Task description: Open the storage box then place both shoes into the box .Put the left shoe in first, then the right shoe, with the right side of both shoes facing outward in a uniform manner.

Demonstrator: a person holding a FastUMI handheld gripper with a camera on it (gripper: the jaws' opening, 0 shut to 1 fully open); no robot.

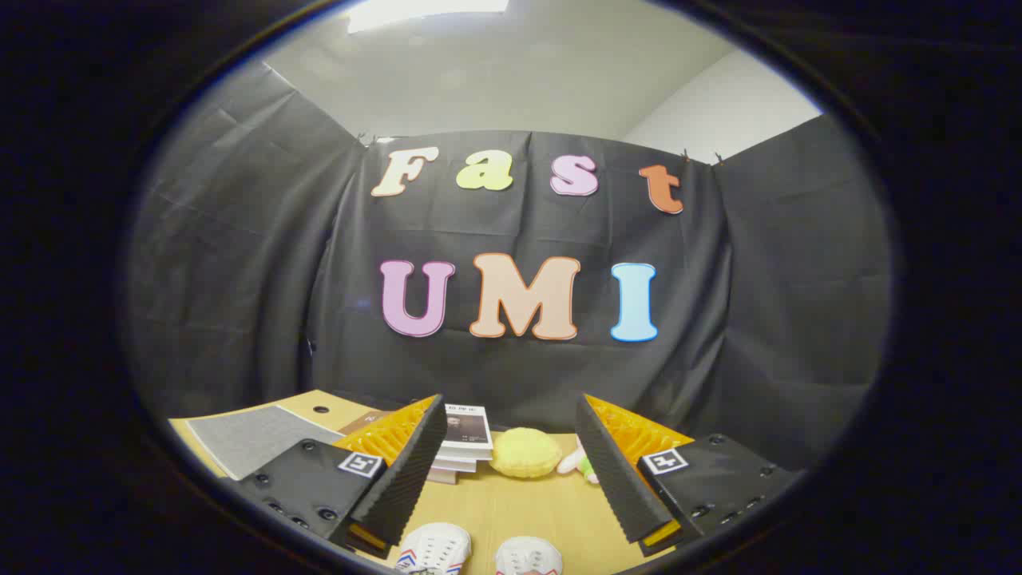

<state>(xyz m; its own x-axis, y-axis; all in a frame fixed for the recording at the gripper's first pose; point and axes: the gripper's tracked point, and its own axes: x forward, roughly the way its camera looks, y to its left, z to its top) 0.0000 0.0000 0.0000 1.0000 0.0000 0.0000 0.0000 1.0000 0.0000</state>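
Between the wide-apart fingers of the gripper (511,471), which holds nothing, two white shoes (479,553) sit low on the light wooden table (519,503), so I think opening the box comes first, though I cannot see it.

The gripper (511,471) is hanging level, above the table. Its two fingers (407,471) are standing wide apart, holding nothing between them.
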